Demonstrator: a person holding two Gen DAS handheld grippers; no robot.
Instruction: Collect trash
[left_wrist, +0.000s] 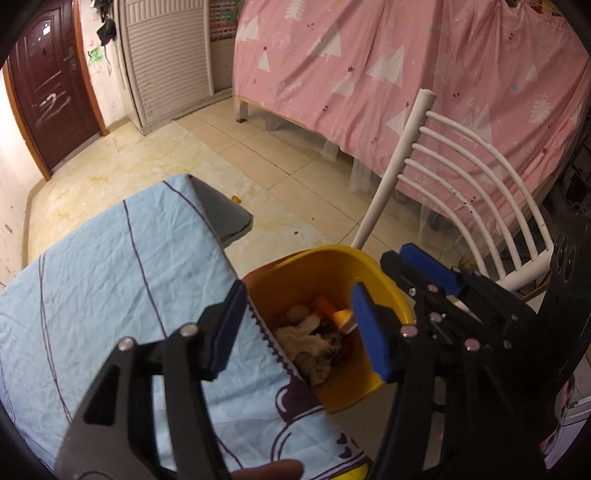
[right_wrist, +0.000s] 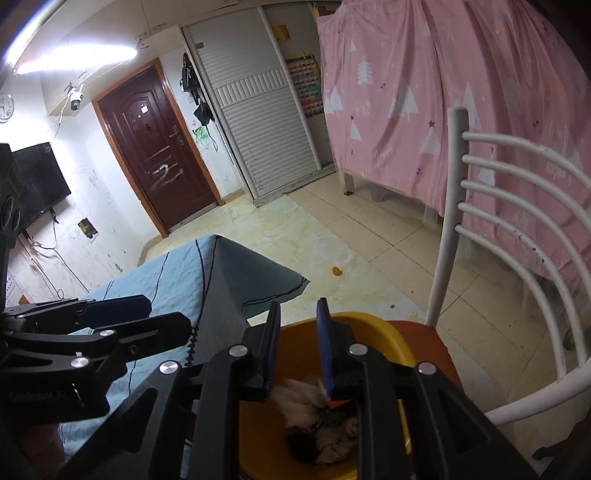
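A yellow trash bin (left_wrist: 369, 273) stands on a chair seat beside the table; it holds crumpled tissues (left_wrist: 306, 343) and an orange scrap (left_wrist: 327, 306). My left gripper (left_wrist: 295, 328) is open and empty, its jaws spread above the bin's near rim. My right gripper (right_wrist: 297, 354) hovers over the bin (right_wrist: 380, 325) with its jaws slightly apart; a blurred pale tissue (right_wrist: 299, 402) lies just below its fingertips, and whether it is held is unclear. The right gripper also shows in the left wrist view (left_wrist: 406, 280), over the bin's right rim.
The table (left_wrist: 110, 280) wears a light blue cloth. A white slatted chair (right_wrist: 517, 229) has a red-brown seat (right_wrist: 428, 343). A small orange scrap (right_wrist: 337, 271) lies on the tiled floor. A pink curtain (left_wrist: 406, 74), a slatted wardrobe (right_wrist: 258, 129) and a brown door (right_wrist: 155, 147) stand behind.
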